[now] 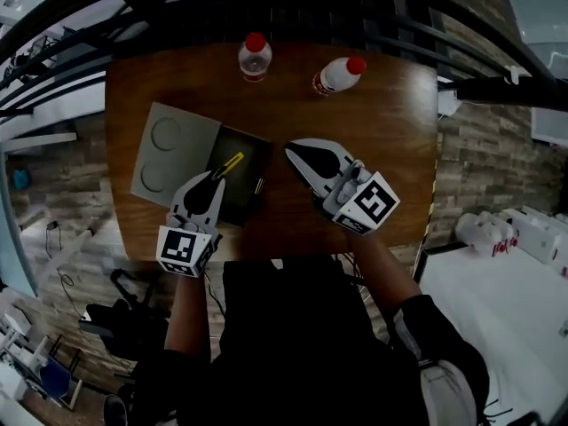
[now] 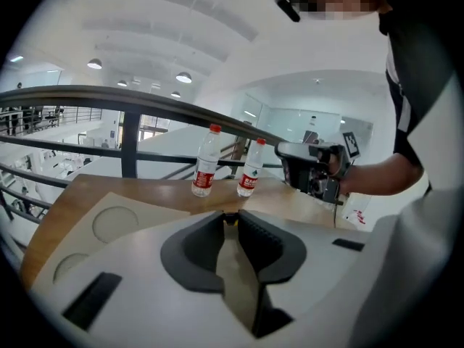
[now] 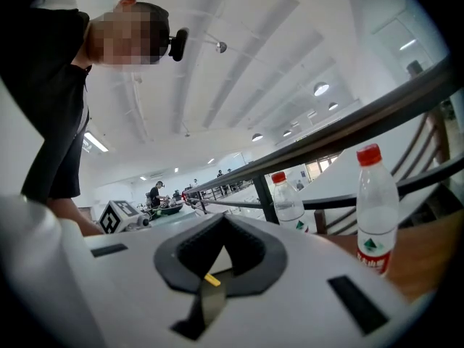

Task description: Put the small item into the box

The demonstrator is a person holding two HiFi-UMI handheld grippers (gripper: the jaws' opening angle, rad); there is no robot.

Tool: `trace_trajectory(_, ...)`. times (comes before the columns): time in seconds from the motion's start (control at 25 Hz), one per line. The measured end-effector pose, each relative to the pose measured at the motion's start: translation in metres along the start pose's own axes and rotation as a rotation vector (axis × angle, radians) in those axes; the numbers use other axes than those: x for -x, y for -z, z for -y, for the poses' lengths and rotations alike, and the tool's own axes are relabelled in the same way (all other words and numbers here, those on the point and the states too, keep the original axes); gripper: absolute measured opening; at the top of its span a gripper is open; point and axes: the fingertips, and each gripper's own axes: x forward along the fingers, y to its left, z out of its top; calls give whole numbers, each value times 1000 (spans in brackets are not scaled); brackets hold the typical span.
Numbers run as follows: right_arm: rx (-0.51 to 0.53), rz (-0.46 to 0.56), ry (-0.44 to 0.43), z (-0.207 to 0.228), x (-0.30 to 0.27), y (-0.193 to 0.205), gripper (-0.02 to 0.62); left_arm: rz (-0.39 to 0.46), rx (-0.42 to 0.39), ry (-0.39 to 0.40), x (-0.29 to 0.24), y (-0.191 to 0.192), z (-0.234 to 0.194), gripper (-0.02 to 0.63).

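Left gripper [image 1: 216,175] is nipped narrow on the yellow item [image 1: 232,163], which sits above the box [image 1: 245,199]. Suggest lowering it level inside the box walls, then releasing. Right gripper [image 1: 293,150] is just right of the box, jaws together.

Table [image 1: 390,122]: R half bare, open run past R gripper [image 1: 291,152] to R edge. Far edge: L bottle [image 1: 254,58] and R bottle [image 1: 339,74], gap btw them, rail [image 2: 145,101] behind. L side taken by box [image 1: 248,145], lid [image 1: 173,153] flat beside it. L gripper [image 1: 216,174] w/ small item [image 1: 232,162] hangs over box's L part; R part open from above.
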Motion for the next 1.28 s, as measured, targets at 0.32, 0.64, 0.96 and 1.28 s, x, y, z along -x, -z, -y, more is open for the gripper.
trace_trajectory(0.32,-49,3,21,17,10,24,10,-184,-14,-58,-41,42,3,74)
trace_trajectory(0.64,-57,-1,10,18,25,29,10,-255,-9,-73,-54,53,9,74)
trace_trajectory(0.96,-83,12,10,20,36,34,9,-297,6,-59,-62,65,19,74)
trace_trajectory(1.28,-92,17,12,18,45,37,9,-378,-54,-74,-56,81,23,74)
